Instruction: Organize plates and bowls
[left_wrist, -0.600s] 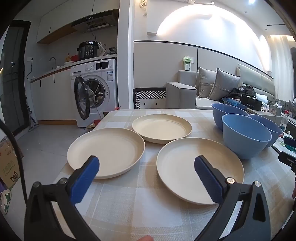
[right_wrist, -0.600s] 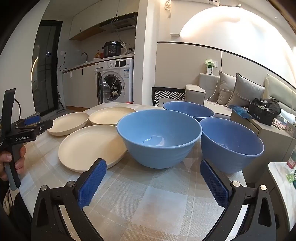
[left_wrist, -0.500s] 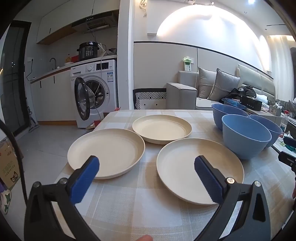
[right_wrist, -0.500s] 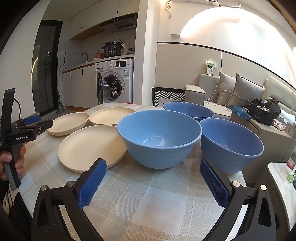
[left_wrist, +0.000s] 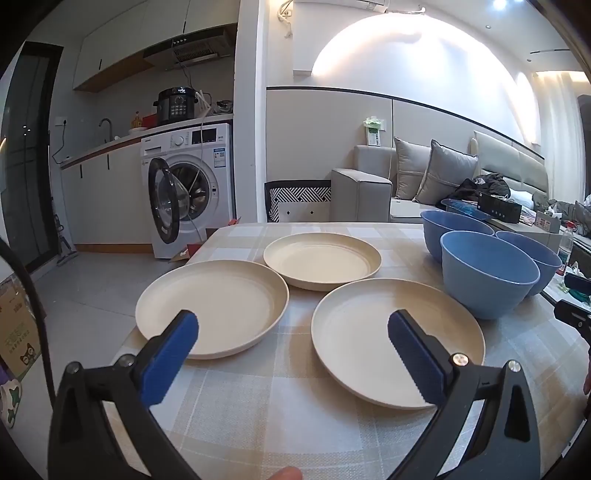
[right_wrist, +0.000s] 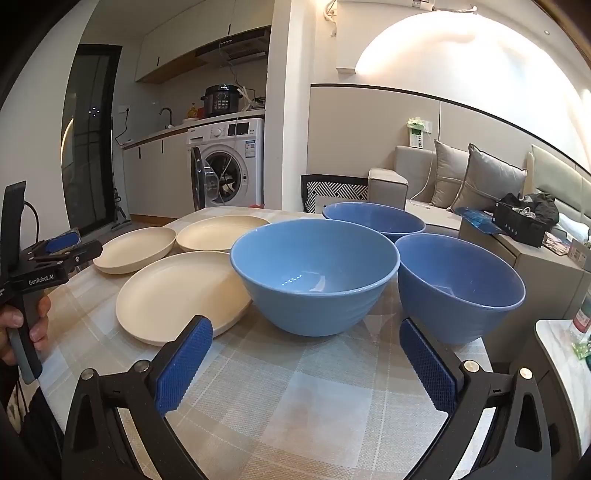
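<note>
Both your tools are spread wide with nothing between the pads: left tool (left_wrist: 291, 354) hangs over the near edges of two cream plates (left_wrist: 212, 306), right tool (right_wrist: 306, 365) faces the nearest blue bowl (right_wrist: 314, 277). Three plates sit left on the checked tabletop (right_wrist: 295, 398), three bowls right, none stacked.

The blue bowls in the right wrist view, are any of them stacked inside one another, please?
No, the three blue bowls each stand separately on the checked tablecloth.
</note>
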